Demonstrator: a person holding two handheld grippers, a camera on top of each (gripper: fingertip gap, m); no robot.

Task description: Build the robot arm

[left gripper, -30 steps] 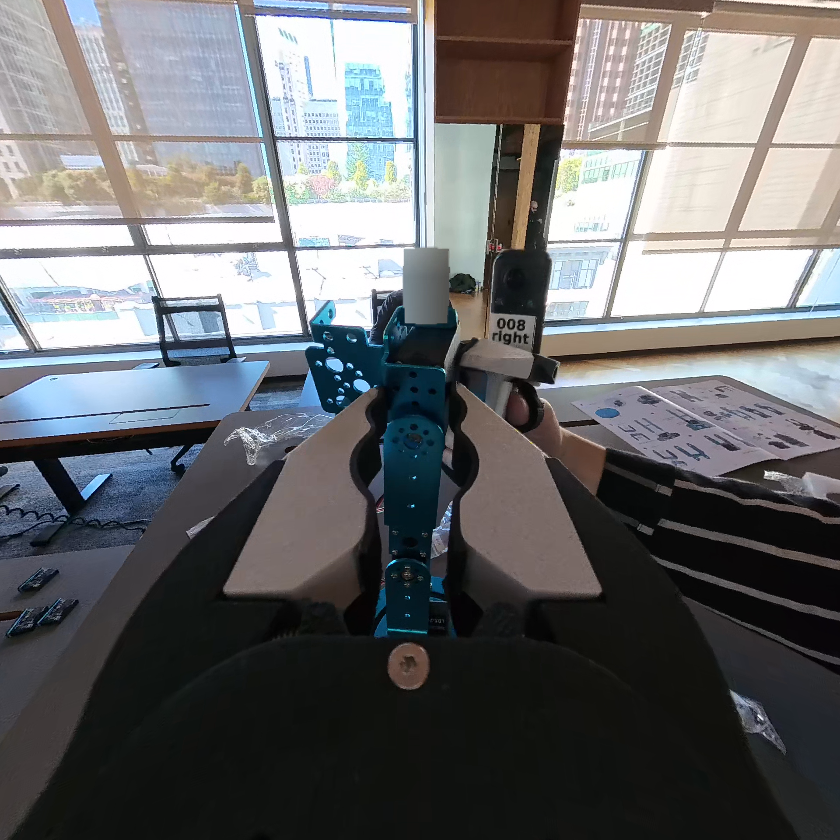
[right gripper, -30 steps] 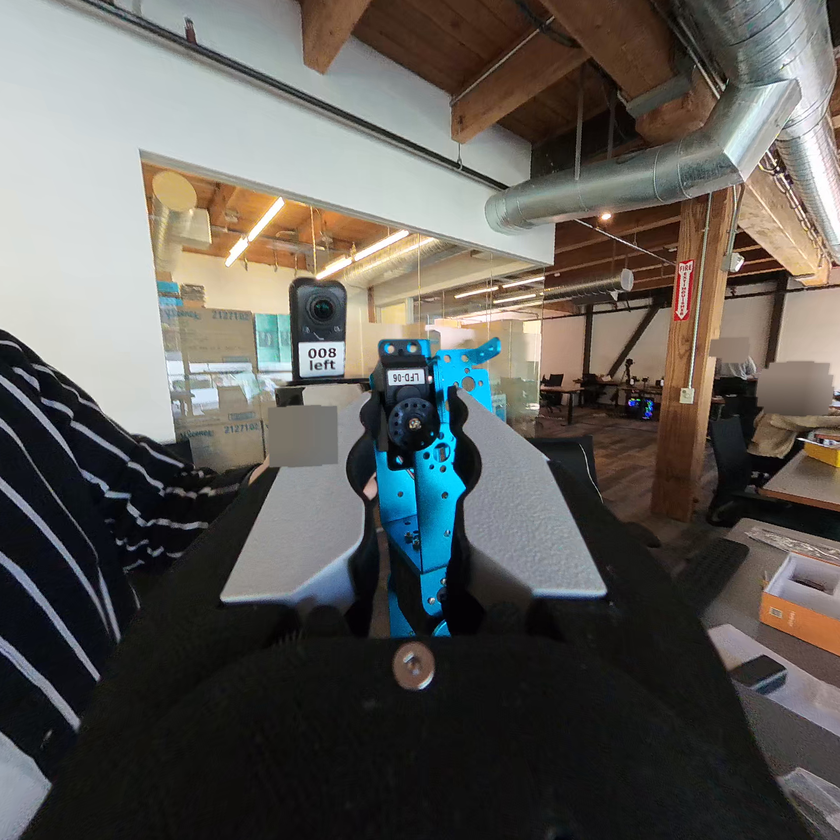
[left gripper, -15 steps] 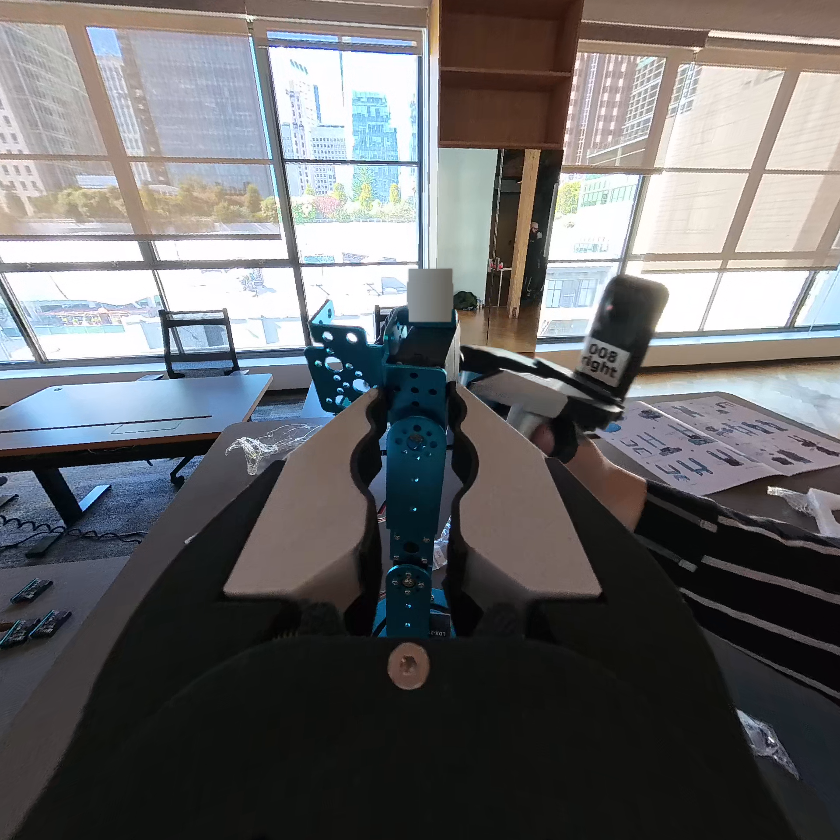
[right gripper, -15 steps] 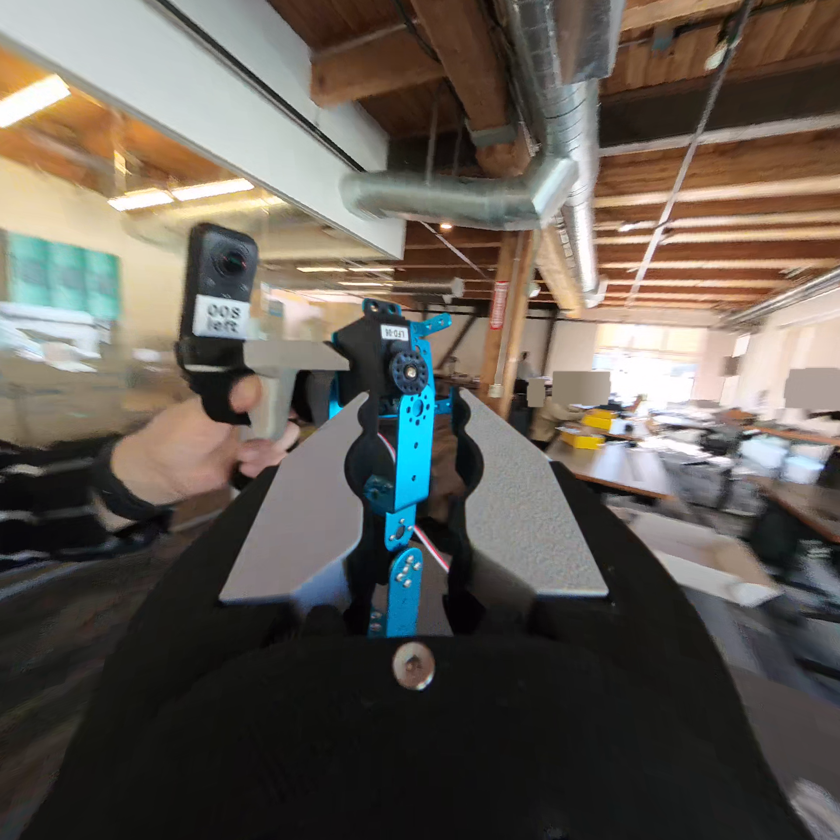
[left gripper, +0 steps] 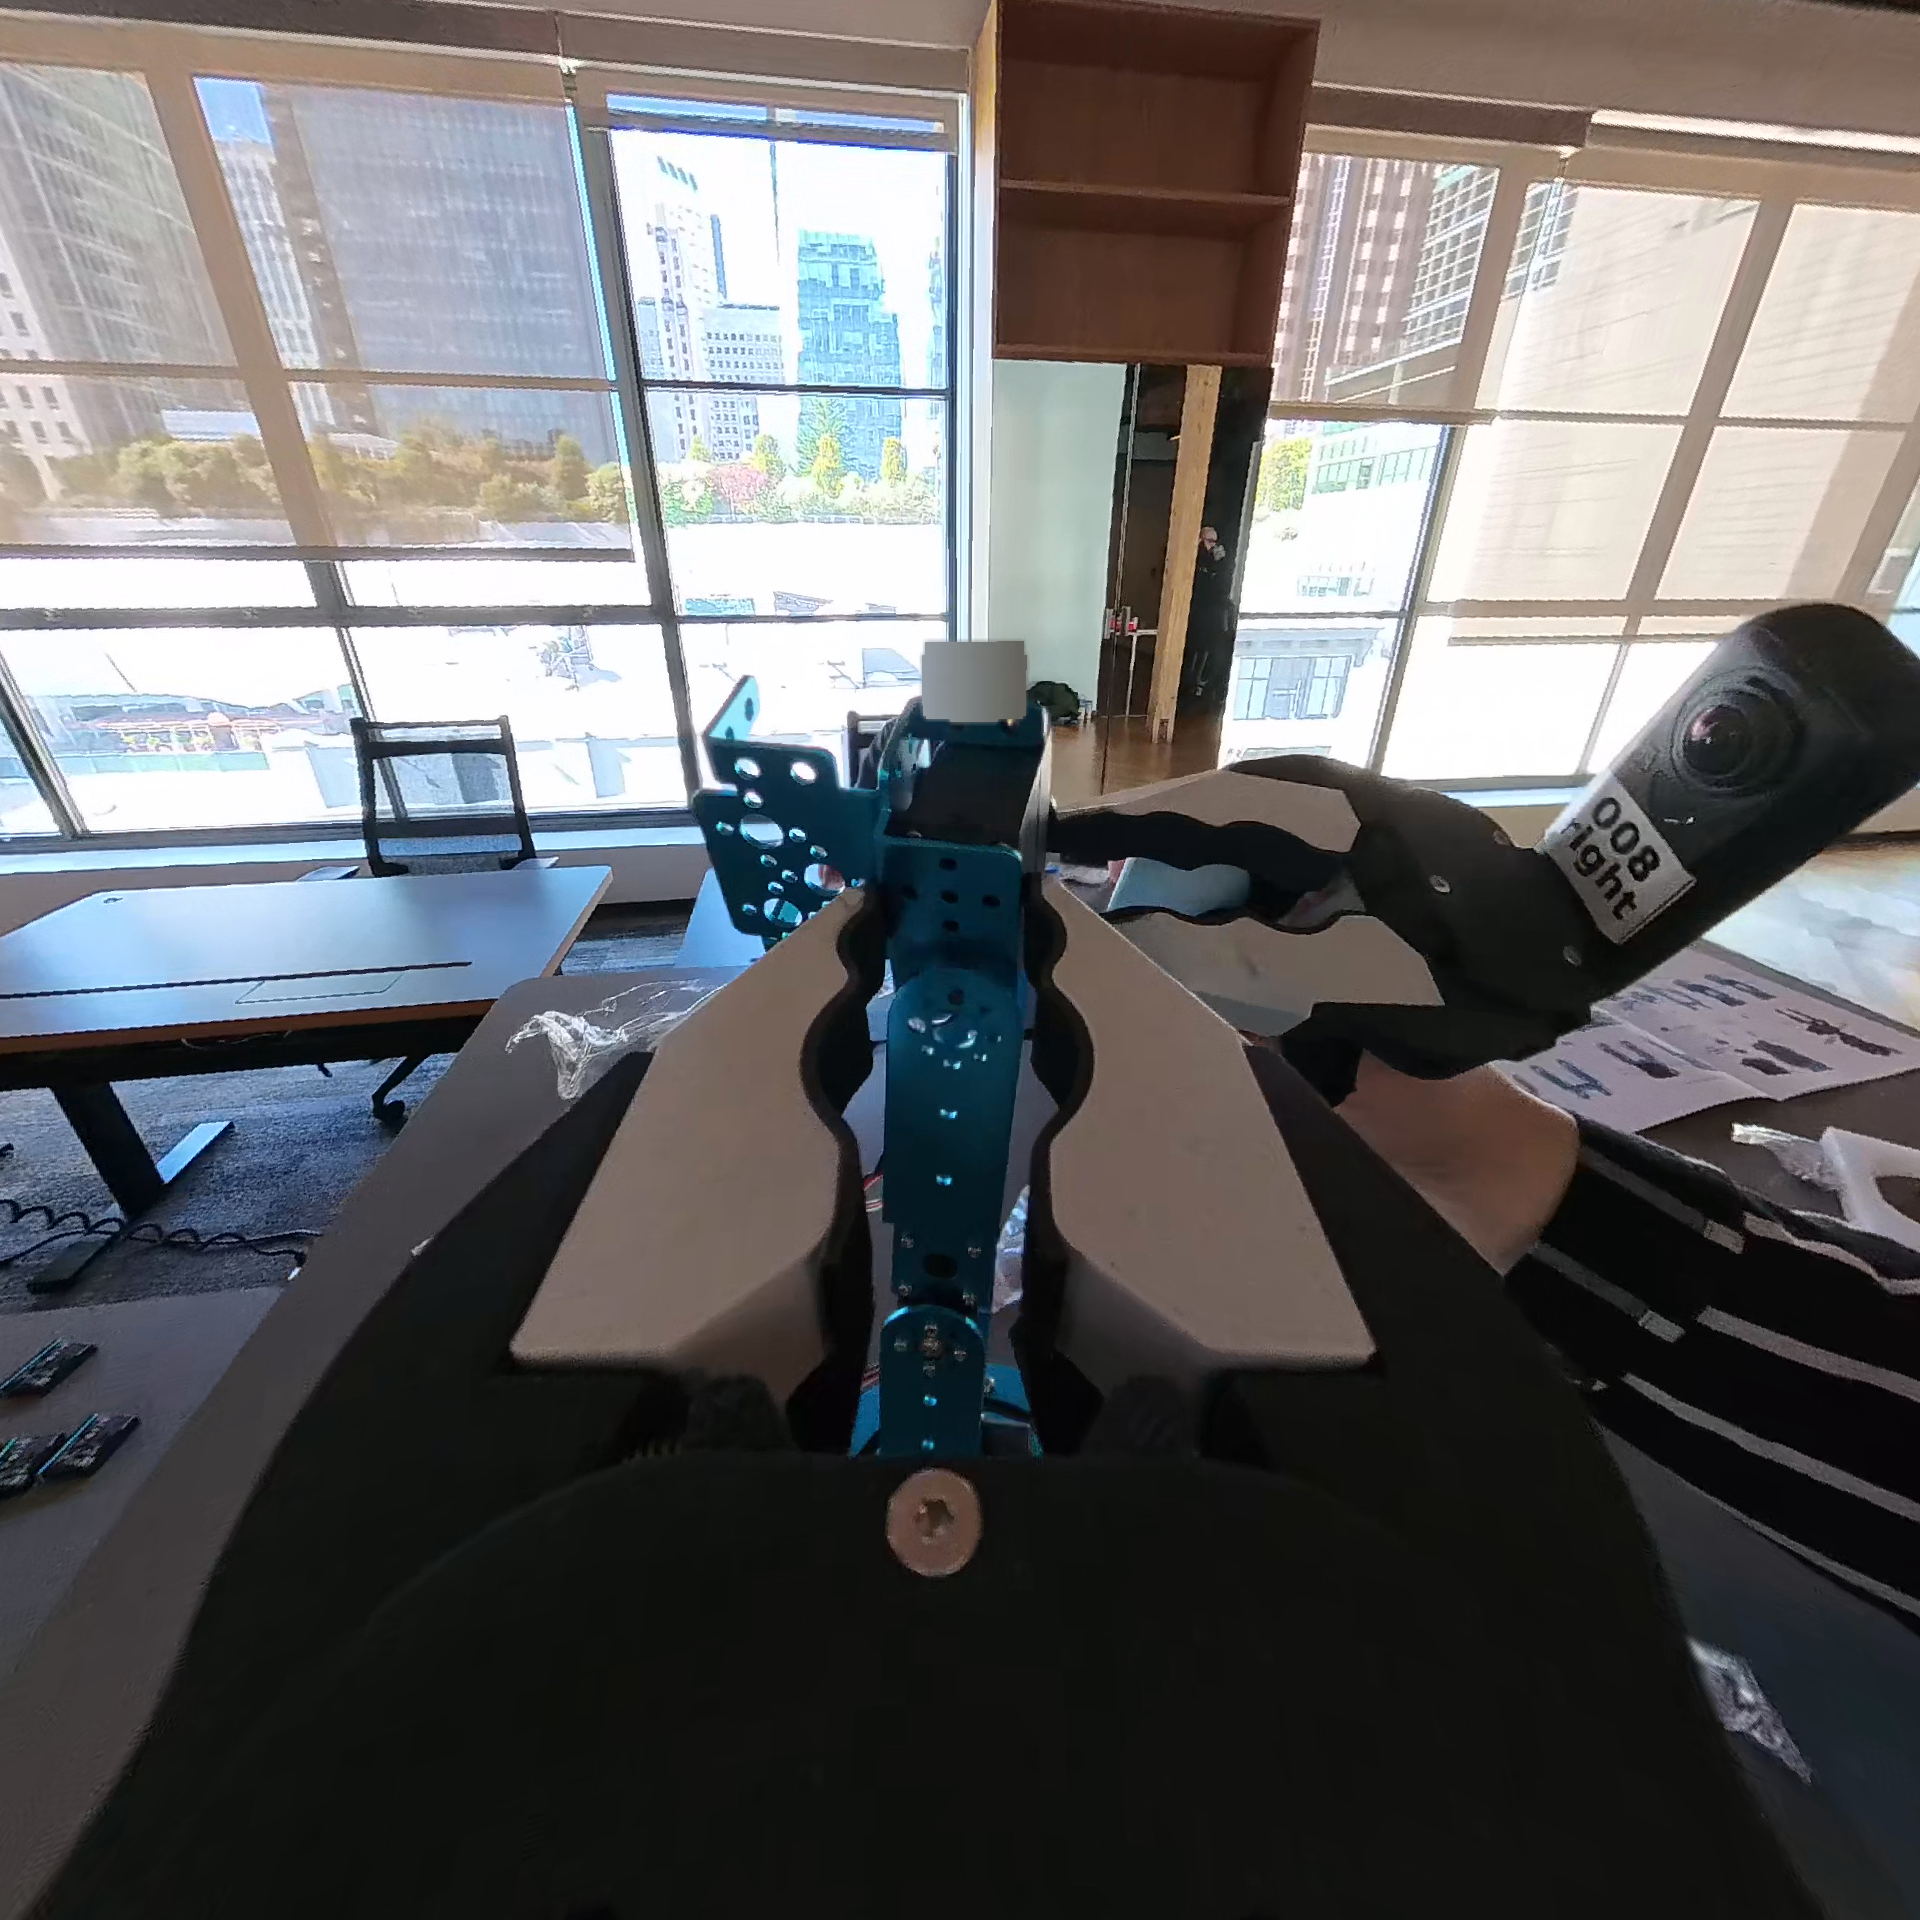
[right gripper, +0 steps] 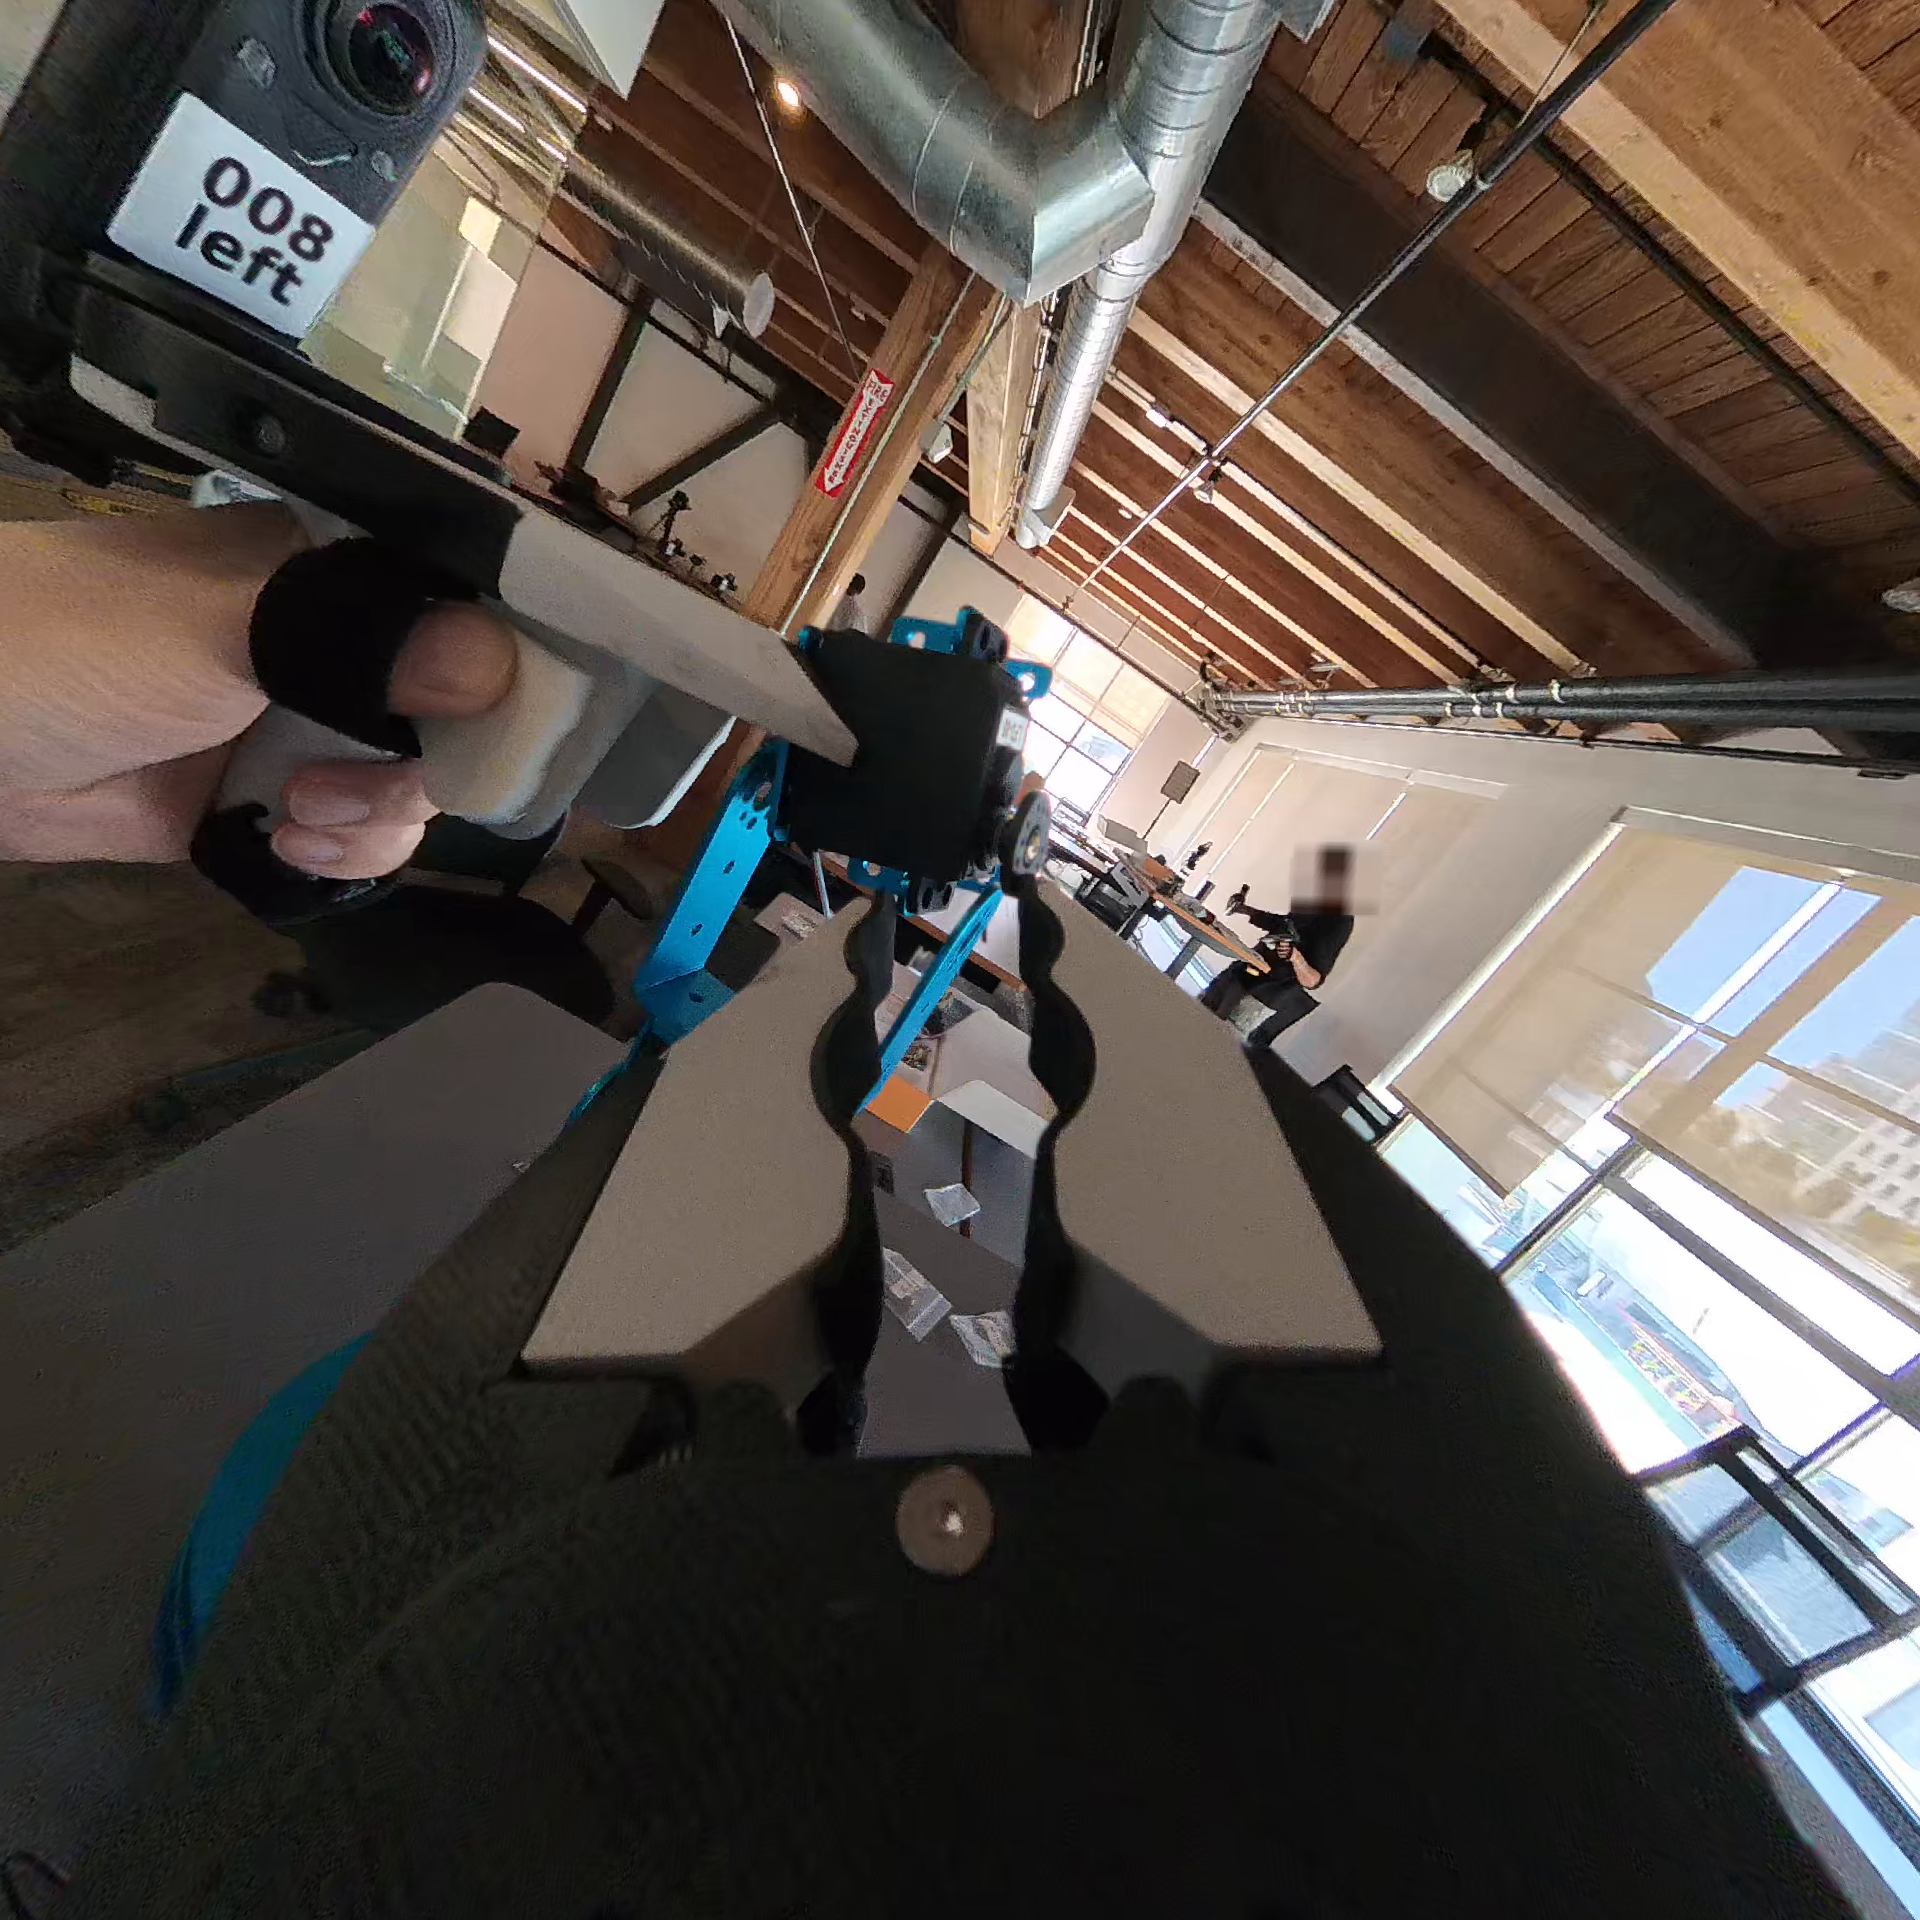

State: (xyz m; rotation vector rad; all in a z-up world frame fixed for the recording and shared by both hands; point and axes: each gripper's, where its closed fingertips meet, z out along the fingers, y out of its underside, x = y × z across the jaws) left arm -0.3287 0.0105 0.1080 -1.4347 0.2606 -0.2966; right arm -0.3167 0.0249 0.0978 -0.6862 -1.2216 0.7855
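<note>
- left gripper (left gripper: 951, 940) clamped on blue metal bracket assembly (left gripper: 940, 1101); the strut runs up between its two fingers, pads pressed on both sides
- black servo block (left gripper: 977, 795) sits on top of the assembly, just past the left fingertips; perforated blue plate (left gripper: 769, 842) sticks out to its left
- right gripper (right gripper: 951, 935) has its jaws apart, gap visible all the way down; nothing gripped between them
- right fingertips are at the servo's round horn (right gripper: 1029, 836), right at the tips; contact cannot be told
- in the left view the right gripper comes in from the right, tilted, its tips at the servo's side
- hand (right gripper: 156, 686) holds the left gripper's handle, up-left of the right tool
- striped sleeve (left gripper: 1745, 1340) right of the left tool
- dark table (left gripper: 540, 1101) under the assembly, with clear plastic wrap (left gripper: 582, 1039) ahead-left and printed sheets (left gripper: 1745, 1039) ahead-right
- farther off: desk (left gripper: 260, 945), office chair (left gripper: 447, 790), big windows (left gripper: 416, 416)
</note>
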